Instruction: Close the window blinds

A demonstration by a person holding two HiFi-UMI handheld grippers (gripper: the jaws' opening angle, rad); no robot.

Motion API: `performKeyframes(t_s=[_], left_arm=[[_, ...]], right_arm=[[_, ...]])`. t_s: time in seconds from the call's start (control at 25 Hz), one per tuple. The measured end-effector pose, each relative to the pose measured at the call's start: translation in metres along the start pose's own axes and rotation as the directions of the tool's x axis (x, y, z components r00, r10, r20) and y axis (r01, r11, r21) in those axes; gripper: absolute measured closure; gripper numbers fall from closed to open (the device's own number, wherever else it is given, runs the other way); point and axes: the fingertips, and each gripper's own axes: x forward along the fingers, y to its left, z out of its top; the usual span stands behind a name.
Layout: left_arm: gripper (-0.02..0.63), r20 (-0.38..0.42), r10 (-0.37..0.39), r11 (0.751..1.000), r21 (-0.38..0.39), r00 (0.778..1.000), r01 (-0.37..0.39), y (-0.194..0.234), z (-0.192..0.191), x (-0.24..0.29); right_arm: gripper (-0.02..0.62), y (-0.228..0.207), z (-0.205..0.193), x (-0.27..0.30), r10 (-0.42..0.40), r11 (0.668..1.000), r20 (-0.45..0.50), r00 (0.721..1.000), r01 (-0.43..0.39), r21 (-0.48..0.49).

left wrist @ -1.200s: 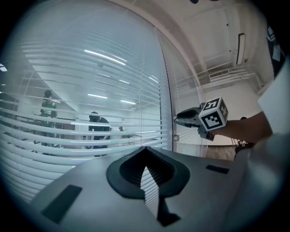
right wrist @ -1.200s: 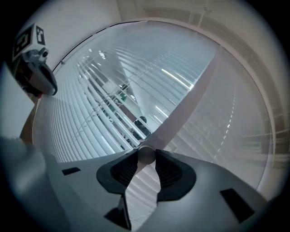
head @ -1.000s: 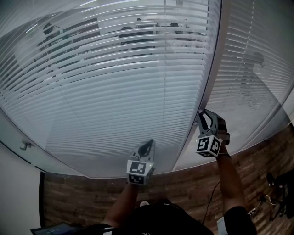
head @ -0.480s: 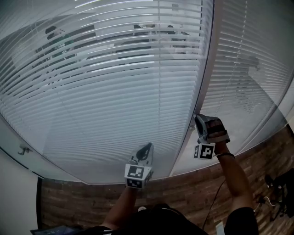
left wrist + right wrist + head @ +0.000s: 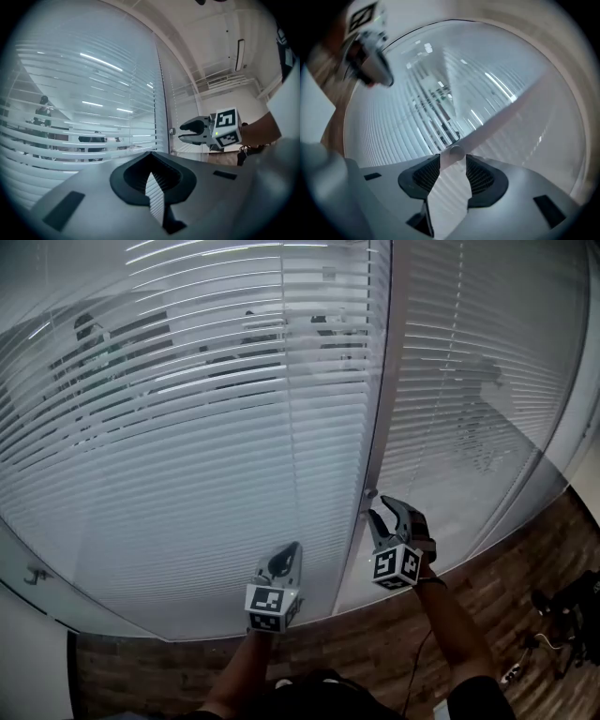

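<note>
While our right gripper [image 5: 380, 509] holds its jaws apart, just opened wider, the small round knob [image 5: 455, 152] on the white frame post [image 5: 382, 399] sits between their tips, unpressed. Our left gripper [image 5: 289, 554] is closed on nothing, near the glass. The blinds [image 5: 187, 446] fill the panes on both sides of the post.

A brown wood-plank floor [image 5: 521, 570] lay below. Dark tangled gear [image 5: 564, 607] sat on it at the far right edge.
</note>
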Motion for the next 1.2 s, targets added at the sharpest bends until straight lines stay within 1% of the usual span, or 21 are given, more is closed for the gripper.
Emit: performKeyframes(t_s=[0.04, 0.08, 0.12, 0.16, 0.2, 0.28, 0.36, 0.44, 0.52, 0.56, 0.6, 0.64, 0.72, 0.8, 0.84, 0.92, 0.96, 1.0, 1.16, 1.2], left_arm=[[0.611, 0.001, -0.007, 1.0, 0.003, 1.0, 0.007, -0.003, 0.001, 0.002], [0.611, 0.003, -0.015, 1.0, 0.006, 1.0, 0.015, -0.006, 0.001, 0.004], [0.611, 0.007, -0.021, 1.0, 0.008, 1.0, 0.021, -0.009, 0.002, 0.006], [0.611, 0.009, -0.026, 1.0, 0.009, 1.0, 0.025, -0.011, 0.002, 0.007], [0.611, 0.008, -0.028, 1.0, 0.01, 1.0, 0.028, -0.013, 0.001, 0.007], [0.611, 0.003, -0.036, 0.999, 0.006, 0.999, 0.036, -0.016, 0.001, 0.007], [0.611, -0.002, -0.042, 0.999, -0.001, 0.999, 0.042, -0.017, 0.0, 0.008], [0.611, -0.008, -0.046, 0.999, -0.005, 0.999, 0.046, -0.018, -0.008, 0.01], [0.611, -0.015, -0.044, 0.999, -0.018, 0.999, 0.044, -0.019, -0.02, 0.008], [0.611, -0.019, -0.039, 0.999, -0.025, 0.999, 0.039, -0.019, -0.025, 0.006], [0.611, -0.022, -0.033, 0.999, -0.029, 0.999, 0.032, -0.018, -0.028, 0.003], [0.611, -0.024, -0.03, 0.999, -0.031, 0.999, 0.029, -0.018, -0.03, 0.001], [0.611, -0.025, -0.038, 0.999, -0.028, 0.999, 0.037, -0.02, -0.034, 0.0], [0.611, -0.026, -0.044, 0.999, -0.029, 0.999, 0.043, -0.021, -0.037, 0.0], [0.611, -0.027, -0.045, 0.999, -0.03, 0.999, 0.044, -0.021, -0.038, -0.001], [0.611, -0.033, -0.041, 0.999, -0.034, 0.999, 0.04, -0.02, -0.038, -0.001], [0.611, -0.033, -0.039, 0.999, -0.036, 0.999, 0.038, -0.019, -0.038, -0.002], [0.611, -0.028, -0.038, 0.999, -0.038, 0.999, 0.036, -0.019, -0.036, -0.004], [0.611, -0.021, -0.026, 0.999, -0.046, 0.999, 0.025, -0.016, -0.034, -0.009], [0.611, -0.025, -0.028, 0.999, -0.042, 0.999, 0.027, -0.016, -0.036, -0.008]], right_arm=[[0.439, -0.002, -0.003, -0.004, 0.021, 0.98, 0.001, 1.0, -0.021, 0.199], [0.439, -0.001, -0.008, -0.005, 0.044, 0.929, 0.007, 0.999, -0.044, 0.368], [0.439, 0.0, -0.014, -0.004, 0.065, 0.864, 0.02, 0.998, -0.066, 0.499], [0.439, 0.002, -0.018, -0.003, 0.078, 0.799, 0.035, 0.996, -0.084, 0.596], [0.439, 0.004, -0.021, -0.002, 0.085, 0.739, 0.048, 0.995, -0.095, 0.667], [0.439, 0.003, -0.023, 0.001, 0.089, 0.625, 0.072, 0.993, -0.112, 0.772], [0.439, 0.001, -0.023, 0.006, 0.083, 0.5, 0.099, 0.992, -0.127, 0.856], [0.439, -0.001, -0.026, 0.011, 0.059, 0.381, 0.115, 0.992, -0.128, 0.916], [0.439, 0.0, -0.031, 0.016, 0.033, 0.268, 0.128, 0.991, -0.132, 0.955], [0.439, 0.001, -0.033, 0.018, 0.024, 0.217, 0.136, 0.99, -0.138, 0.966], [0.439, 0.002, -0.034, 0.02, 0.017, 0.178, 0.143, 0.99, -0.143, 0.974], [0.439, 0.001, -0.034, 0.021, 0.013, 0.151, 0.147, 0.989, -0.147, 0.978], [0.439, -0.003, -0.034, 0.024, 0.013, 0.12, 0.144, 0.989, -0.145, 0.982], [0.439, -0.004, -0.036, 0.028, 0.023, 0.108, 0.126, 0.992, -0.127, 0.986], [0.439, -0.004, -0.036, 0.029, 0.026, 0.113, 0.117, 0.993, -0.119, 0.986], [0.44, -0.006, -0.034, 0.031, 0.017, 0.133, 0.107, 0.994, -0.109, 0.985], [0.462, -0.007, -0.033, 0.032, 0.008, 0.146, 0.106, 0.994, -0.106, 0.984], [0.466, -0.007, -0.032, 0.032, 0.001, 0.157, 0.106, 0.994, -0.105, 0.982], [0.468, -0.005, -0.029, 0.031, -0.007, 0.173, 0.104, 0.995, -0.101, 0.98], [0.468, -0.006, -0.029, 0.031, -0.009, 0.19, 0.1, 0.995, -0.097, 0.977]])
